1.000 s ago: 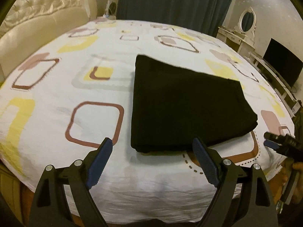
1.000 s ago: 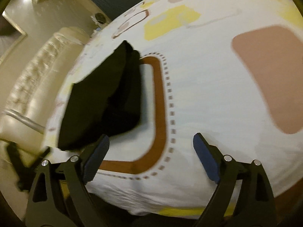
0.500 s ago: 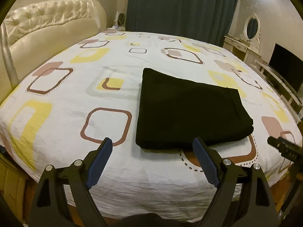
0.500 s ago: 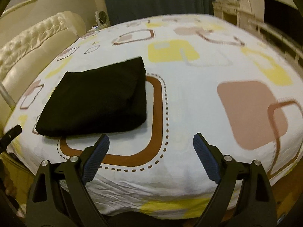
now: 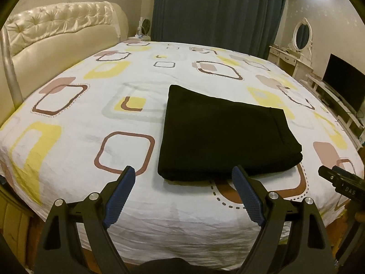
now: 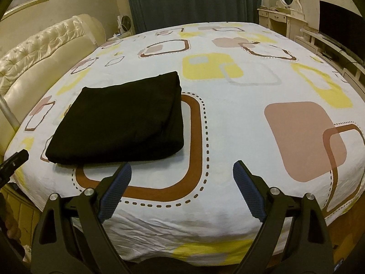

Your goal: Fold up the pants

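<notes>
Black pants [image 5: 223, 137], neatly folded rectangle

One pair of black pants [image 5: 223, 137] is counted, folded into a single bundle on one bed [image 5: 159, 210]. Two grippers are seen, the left gripper [image 5: 183, 194] and the right gripper [image 6: 182, 191] (jaws spread on both). One television [image 5: 342, 80] and one oval mirror [image 5: 303, 34] are tallied.

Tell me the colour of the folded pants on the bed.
Plain black pants, no visible pattern; clearest in the left wrist view.
</notes>
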